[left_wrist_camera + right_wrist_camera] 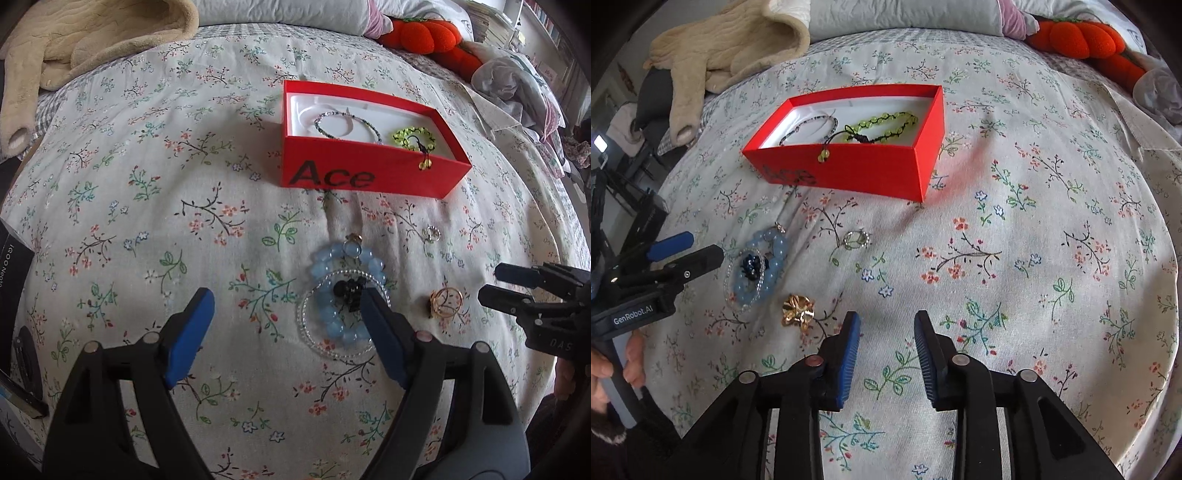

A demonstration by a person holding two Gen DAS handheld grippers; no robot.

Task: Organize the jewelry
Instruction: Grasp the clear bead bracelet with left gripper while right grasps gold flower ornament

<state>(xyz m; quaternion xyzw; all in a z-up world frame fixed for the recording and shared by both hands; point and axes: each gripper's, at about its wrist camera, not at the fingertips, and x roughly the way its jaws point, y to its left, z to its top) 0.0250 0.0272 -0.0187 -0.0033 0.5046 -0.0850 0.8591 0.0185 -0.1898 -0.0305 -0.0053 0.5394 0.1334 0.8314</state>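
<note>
Nearest the left wrist camera, the left gripper (286, 301) stands wide open and holds nothing, its right pad over a blue bead bracelet (345, 291) ringed by a clear one. A gold ring (445, 302) lies just right of them, between both grippers. Beyond, a red box (369, 173) holds two bracelets – one tassel hangs over its near wall. The right gripper (886, 323) is partly open, empty, over bare bedspread (1034, 295), with open room to its right. Only the right view shows the hand (631, 356).

Black charm (350, 291) detail indistinct
</note>
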